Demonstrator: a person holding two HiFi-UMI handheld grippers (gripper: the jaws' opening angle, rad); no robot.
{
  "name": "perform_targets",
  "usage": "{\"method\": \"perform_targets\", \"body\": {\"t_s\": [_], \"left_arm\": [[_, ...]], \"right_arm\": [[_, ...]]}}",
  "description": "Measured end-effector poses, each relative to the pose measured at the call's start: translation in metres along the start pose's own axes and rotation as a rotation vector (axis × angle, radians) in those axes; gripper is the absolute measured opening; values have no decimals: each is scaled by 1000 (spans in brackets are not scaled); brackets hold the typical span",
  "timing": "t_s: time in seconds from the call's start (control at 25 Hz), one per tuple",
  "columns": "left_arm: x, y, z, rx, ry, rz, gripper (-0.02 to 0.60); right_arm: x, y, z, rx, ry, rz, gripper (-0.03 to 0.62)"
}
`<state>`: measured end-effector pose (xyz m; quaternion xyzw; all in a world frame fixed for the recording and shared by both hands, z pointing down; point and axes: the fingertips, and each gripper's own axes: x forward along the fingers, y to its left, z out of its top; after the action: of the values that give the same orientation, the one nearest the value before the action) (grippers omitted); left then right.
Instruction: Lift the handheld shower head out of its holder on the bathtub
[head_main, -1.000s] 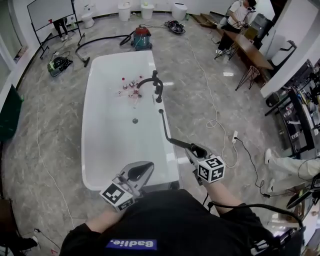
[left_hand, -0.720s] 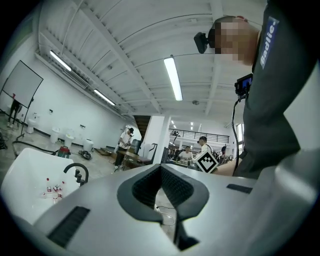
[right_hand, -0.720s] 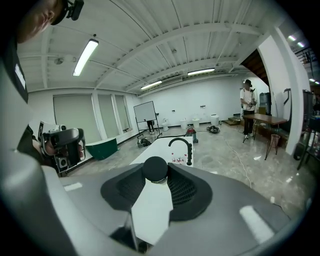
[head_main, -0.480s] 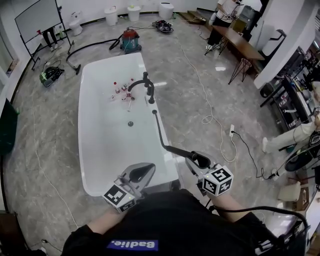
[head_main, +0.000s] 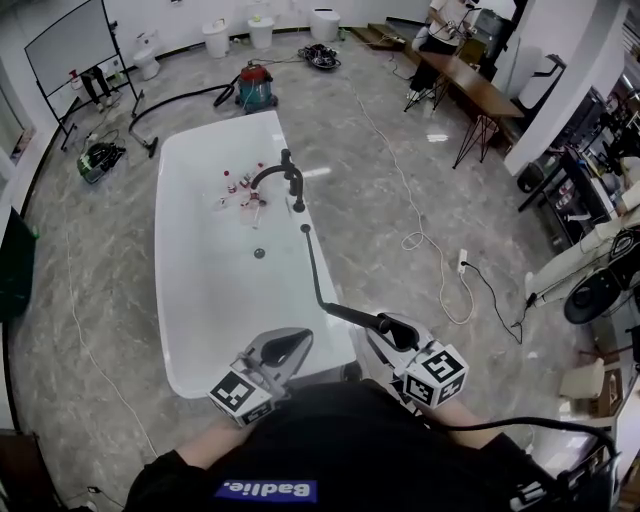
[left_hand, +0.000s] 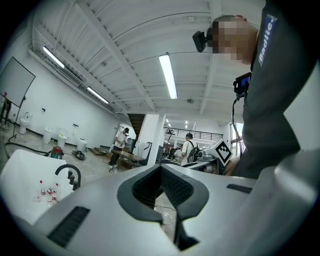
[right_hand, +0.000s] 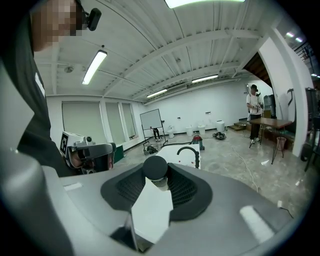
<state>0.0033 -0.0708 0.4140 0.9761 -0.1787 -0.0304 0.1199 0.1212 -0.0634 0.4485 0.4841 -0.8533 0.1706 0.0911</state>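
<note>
At the bottom of the head view, just above the person's black top, the left gripper (head_main: 290, 343) sits left of centre. In its own view (left_hand: 161, 172) its fingers (left_hand: 146, 186) meet at the tips with nothing between them. To its right, the right gripper (head_main: 388, 328) has its fingers (right_hand: 132, 187) clamped on the rounded butt end of the black handheld shower head (head_main: 352, 316). That end fills the gap in the right gripper view (right_hand: 155, 168), with a ribbed silver ring just under the black cap. The shower head lies slanted in the lower middle of the frame, over the near right corner of the white oval bathtub (head_main: 215, 310). From it a black hose (head_main: 312, 265) climbs to a small black fitting (head_main: 305, 230) on the tub's right rim. Farther up that rim stands a black arched faucet (head_main: 285, 176), with small bottles (head_main: 240, 188) lying inside the tub beside it and a round drain (head_main: 259, 253) below them. Beyond the tub, on the grey marbled floor (head_main: 400, 170), a red and teal vacuum cleaner (head_main: 255, 87) stands near the top, and a whiteboard (head_main: 65, 42) fills the upper left corner.
</note>
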Motion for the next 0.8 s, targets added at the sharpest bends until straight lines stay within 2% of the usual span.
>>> {"method": "perform_targets", "body": {"t_s": [0.8], "left_arm": [[-4,-2,5,5,-10,16,-9]], "right_arm": [[7,0,5,13,-9,15,132]]}}
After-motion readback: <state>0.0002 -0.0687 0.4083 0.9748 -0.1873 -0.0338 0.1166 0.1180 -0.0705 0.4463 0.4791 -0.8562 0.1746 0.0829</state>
